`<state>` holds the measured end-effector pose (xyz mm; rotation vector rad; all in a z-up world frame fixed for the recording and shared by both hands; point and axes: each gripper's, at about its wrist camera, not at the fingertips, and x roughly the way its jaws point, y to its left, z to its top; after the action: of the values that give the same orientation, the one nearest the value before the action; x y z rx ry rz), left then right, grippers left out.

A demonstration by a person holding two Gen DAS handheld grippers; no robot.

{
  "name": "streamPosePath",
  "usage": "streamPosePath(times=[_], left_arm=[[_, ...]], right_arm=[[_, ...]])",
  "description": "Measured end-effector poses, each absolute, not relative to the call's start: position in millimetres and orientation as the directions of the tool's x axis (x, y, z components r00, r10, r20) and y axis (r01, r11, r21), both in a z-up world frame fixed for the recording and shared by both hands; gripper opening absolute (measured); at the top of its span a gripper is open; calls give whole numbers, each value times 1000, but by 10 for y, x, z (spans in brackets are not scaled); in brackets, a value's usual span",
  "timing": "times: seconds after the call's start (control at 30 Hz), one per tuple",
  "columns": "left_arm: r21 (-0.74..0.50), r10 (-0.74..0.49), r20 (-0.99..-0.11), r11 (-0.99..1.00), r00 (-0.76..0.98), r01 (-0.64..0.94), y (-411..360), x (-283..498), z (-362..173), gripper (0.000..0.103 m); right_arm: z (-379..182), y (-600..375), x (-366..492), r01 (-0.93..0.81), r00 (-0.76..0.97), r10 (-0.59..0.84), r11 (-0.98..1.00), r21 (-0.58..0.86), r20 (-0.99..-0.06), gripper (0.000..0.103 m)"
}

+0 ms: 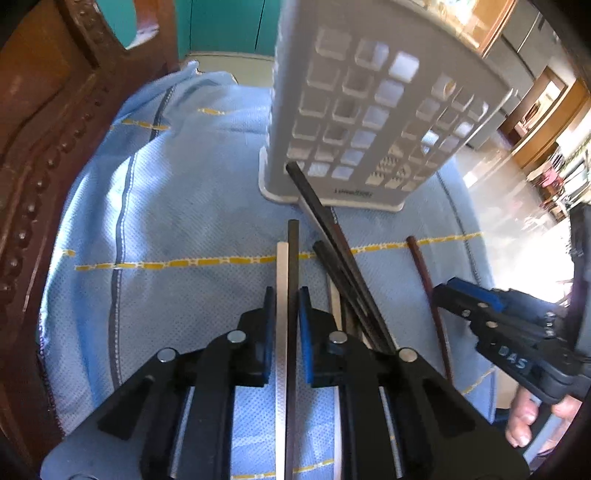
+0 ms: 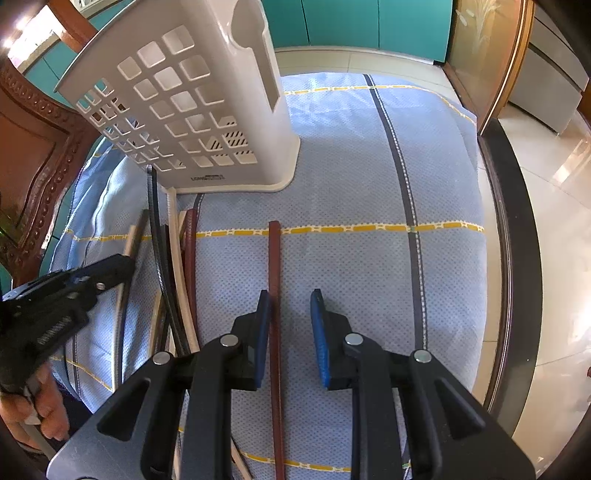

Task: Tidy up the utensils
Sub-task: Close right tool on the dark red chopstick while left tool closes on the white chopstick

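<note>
A teal wall and pale tiled floor surround a blue checked cloth. The white holder stands on it. Left gripper clamps two chopsticks; right gripper stands part-open around a brown chopstick.

Two fisheye views, each riding just behind a hand-held gripper and looking steeply down, close over a blue checked cloth. Both share the white slotted holder at frame top, and each shows the other hand-held gripper at its edge.
</note>
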<state>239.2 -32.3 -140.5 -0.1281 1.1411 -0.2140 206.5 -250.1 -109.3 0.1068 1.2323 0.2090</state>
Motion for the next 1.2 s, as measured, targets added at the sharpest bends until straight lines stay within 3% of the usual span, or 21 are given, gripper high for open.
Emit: streamPosePath(times=[0.13,0.47,0.7,0.9,0.97,1.03,1.2], left_arm=[[-202,-221,-877,975,426,91,-221,2391,-1328,17],[-114,-134,-912,991,388,73,-197,2471,-1508,17],[-22,-54,-915,996,399,83,-303,2451,-1574,22],[-15,-49,-913,996,404,87,-401,2447,-1578,22],[-14,-50,-912,996,406,90,-415,2444,-1573,17],[-10,-48,-912,996,408,93,-377,2426,-1552,8],[-32,-63,-893,997,447,77,-308,2366,-1451,7]], right_arm=[[-1064,-2517,2069,-102,321,214,976,191,-923,28],[-1068,-2433,2044,-123,335,187,980,154,-923,28],[-1117,-2253,1983,-156,352,114,986,62,-929,28],[-1136,-2082,1913,-186,386,66,982,-8,-920,28],[-1127,-2052,1893,-200,383,87,980,9,-920,8],[-1115,-2025,1871,-203,382,95,979,17,-919,6],[-904,-2064,1794,-200,442,127,979,40,-888,6]])
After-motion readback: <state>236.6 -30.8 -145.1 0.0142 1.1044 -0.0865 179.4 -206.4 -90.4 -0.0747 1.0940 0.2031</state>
